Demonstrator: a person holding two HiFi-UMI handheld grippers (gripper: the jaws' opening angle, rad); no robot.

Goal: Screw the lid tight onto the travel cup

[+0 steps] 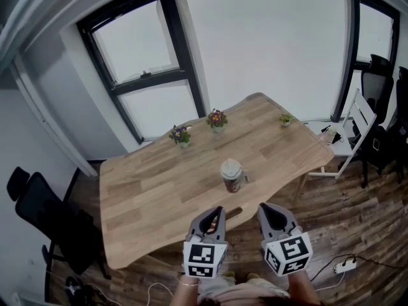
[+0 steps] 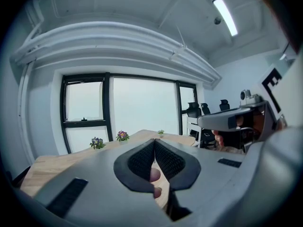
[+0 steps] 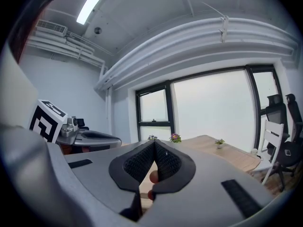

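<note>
My left claw (image 1: pixel 218 210) and right claw (image 1: pixel 264 208) are pressed together, empty; pushing in like this, I'd likely knock the cup (image 1: pixel 232 176) over on the desk (image 1: pixel 153 190).

A travel cup (image 1: pixel 231 176) with its lid (image 1: pixel 230 168) on stands on the wooden table (image 1: pixel 153 196); 3 small flower pots sit behind; the left gripper (image 1: pixel 217 211) and right gripper (image 1: pixel 266 209) hang near the table's edge.

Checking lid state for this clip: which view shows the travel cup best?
Head view: the travel cup stands whole and upright on the table, lid on top. Both gripper views show at most a pinkish sliver behind their shut jaws.
</note>
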